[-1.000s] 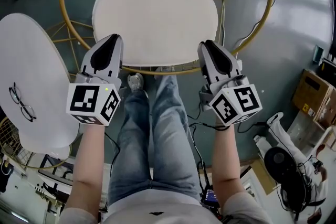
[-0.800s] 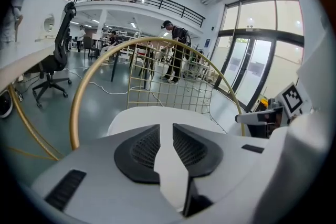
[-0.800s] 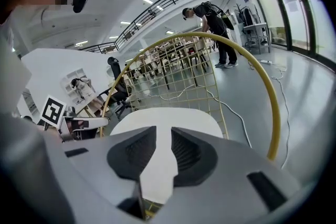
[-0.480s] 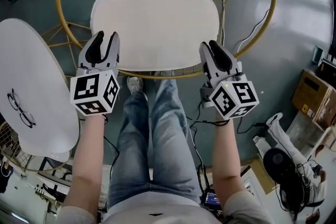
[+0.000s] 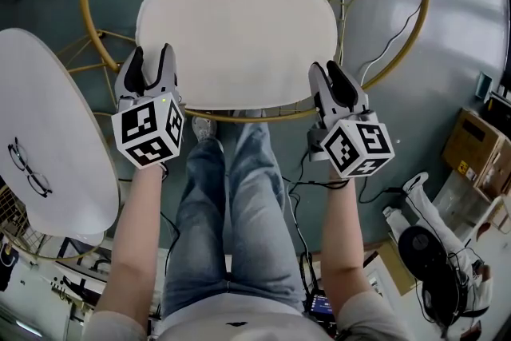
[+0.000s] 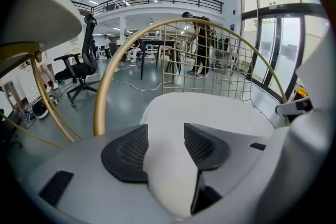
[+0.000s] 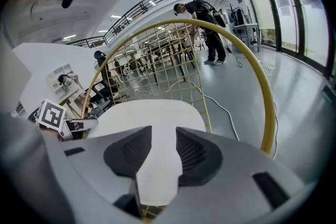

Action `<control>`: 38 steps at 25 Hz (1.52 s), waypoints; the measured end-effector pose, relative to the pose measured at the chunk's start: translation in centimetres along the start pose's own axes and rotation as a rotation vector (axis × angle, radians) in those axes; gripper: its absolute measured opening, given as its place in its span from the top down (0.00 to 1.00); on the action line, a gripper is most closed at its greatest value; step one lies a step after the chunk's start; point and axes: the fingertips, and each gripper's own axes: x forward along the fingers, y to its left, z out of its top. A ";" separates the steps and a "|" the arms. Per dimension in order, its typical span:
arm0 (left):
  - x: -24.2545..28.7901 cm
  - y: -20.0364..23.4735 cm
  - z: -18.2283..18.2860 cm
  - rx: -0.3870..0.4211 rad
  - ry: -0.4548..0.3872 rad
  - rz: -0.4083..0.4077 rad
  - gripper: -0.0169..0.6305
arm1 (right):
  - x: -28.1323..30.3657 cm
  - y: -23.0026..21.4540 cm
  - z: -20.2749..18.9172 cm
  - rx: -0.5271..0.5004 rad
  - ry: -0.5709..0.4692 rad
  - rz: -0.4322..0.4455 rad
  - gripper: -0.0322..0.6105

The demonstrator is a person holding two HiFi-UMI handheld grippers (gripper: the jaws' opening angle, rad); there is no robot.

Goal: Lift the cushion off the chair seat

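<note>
My left gripper [image 5: 149,60] is at the cushion's [image 5: 235,28] 7 o'clock edge, my right gripper [image 5: 334,76] at 5 o'clock. Both pairs of jaws have just been opening and stand released, with the cushion showing between them.

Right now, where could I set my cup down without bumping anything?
The white side table is bare apart from eyeglasses near its left edge. The cushion has a free middle too, inside the gold wire chair. The floor at lower right is crowded with cardboard boxes, cables and a white machine.
</note>
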 end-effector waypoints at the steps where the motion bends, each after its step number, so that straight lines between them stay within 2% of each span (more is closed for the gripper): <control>1: 0.1 0.1 0.0 0.002 0.000 0.007 0.65 | 0.0 -0.2 -0.1 0.000 0.001 -0.008 0.74; 9: 0.5 0.4 -0.3 0.012 0.008 0.088 0.60 | 0.2 -1.9 -0.9 0.022 0.011 -0.087 0.70; 25: 1.6 1.1 -0.9 0.018 0.097 0.206 0.56 | 1.9 -4.2 -2.9 0.095 0.094 -0.262 0.61; 29: 1.6 1.2 -1.0 -0.004 0.102 0.225 0.56 | 2.1 -4.8 -3.6 0.126 0.135 -0.316 0.61; 38: 1.9 1.7 -1.6 -0.053 0.136 0.288 0.52 | 2.9 -4.9 -4.4 0.161 0.181 -0.343 0.59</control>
